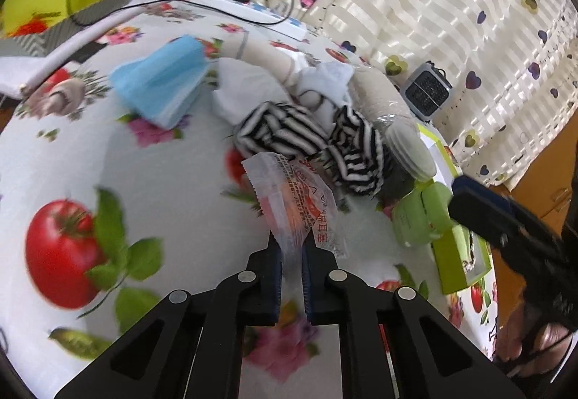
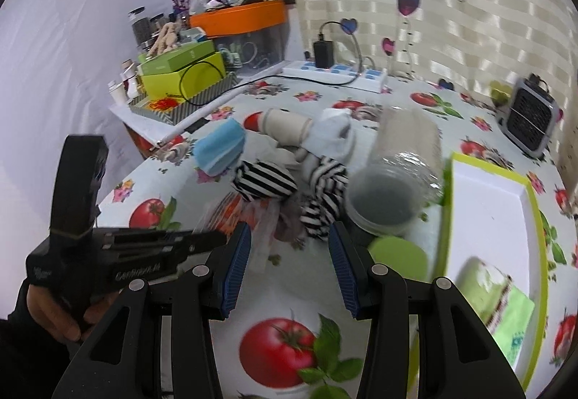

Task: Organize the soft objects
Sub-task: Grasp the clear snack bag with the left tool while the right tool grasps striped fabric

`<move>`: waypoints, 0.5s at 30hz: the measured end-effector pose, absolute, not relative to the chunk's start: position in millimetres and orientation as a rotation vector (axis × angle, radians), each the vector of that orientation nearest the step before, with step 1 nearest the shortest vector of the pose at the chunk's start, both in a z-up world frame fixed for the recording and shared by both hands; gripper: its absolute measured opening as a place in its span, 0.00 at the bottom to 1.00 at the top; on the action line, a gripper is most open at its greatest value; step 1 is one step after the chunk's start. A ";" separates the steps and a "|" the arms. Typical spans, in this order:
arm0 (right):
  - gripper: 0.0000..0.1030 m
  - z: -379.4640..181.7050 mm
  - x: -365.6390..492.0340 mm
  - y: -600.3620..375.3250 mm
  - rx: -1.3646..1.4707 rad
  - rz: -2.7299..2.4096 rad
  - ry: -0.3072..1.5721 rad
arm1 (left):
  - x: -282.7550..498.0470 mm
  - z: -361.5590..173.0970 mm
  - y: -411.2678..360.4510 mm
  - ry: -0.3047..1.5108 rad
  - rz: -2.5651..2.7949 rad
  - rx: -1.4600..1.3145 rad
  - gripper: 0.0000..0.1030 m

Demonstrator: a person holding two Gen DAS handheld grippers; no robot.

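My left gripper [image 1: 290, 240] is shut on the near end of a clear plastic packet with red print [image 1: 289, 189], which sticks up ahead of the pads. Beyond it lie two black-and-white striped socks [image 1: 274, 131] [image 2: 263, 182], a white sock [image 1: 325, 77], a beige sock [image 1: 260, 52] and a stack of blue face masks [image 1: 162, 81]. My right gripper [image 2: 289, 254] is open over the tablecloth with nothing between its pads; the striped socks lie just past its tips. In the right wrist view the packet [image 2: 260, 218] is blurred beside the left gripper [image 2: 202, 240].
A clear jar [image 2: 397, 175] lies on its side beside a green lid [image 2: 397, 256]. A green-rimmed white tray [image 2: 487, 218] at the right holds a green packet [image 2: 495, 297]. A small fan heater [image 2: 527, 117], a power strip [image 2: 336, 73] and stacked boxes [image 2: 180, 81] line the back.
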State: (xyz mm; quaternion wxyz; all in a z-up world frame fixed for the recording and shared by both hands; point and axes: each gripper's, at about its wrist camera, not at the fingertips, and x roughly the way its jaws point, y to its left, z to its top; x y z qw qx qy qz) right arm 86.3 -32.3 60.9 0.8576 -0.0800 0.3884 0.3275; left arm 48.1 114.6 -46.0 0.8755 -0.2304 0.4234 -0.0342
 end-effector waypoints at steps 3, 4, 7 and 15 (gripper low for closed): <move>0.44 56.0 90.5 -16.4 -0.189 0.712 0.822 | 33.7 -47.1 124.8 0.883 -0.047 -0.488 0.09; 0.44 53.8 92.1 -10.2 -0.195 0.722 0.825 | 29.1 -47.4 129.3 0.881 -0.038 -0.491 0.09; 0.44 46.4 98.1 9.1 -0.231 0.746 0.824 | 21.2 -46.1 140.1 0.874 -0.012 -0.498 0.09; 0.45 26.8 114.9 60.1 -0.371 0.742 0.812 | 12.0 -44.6 162.3 0.858 0.030 -0.513 0.09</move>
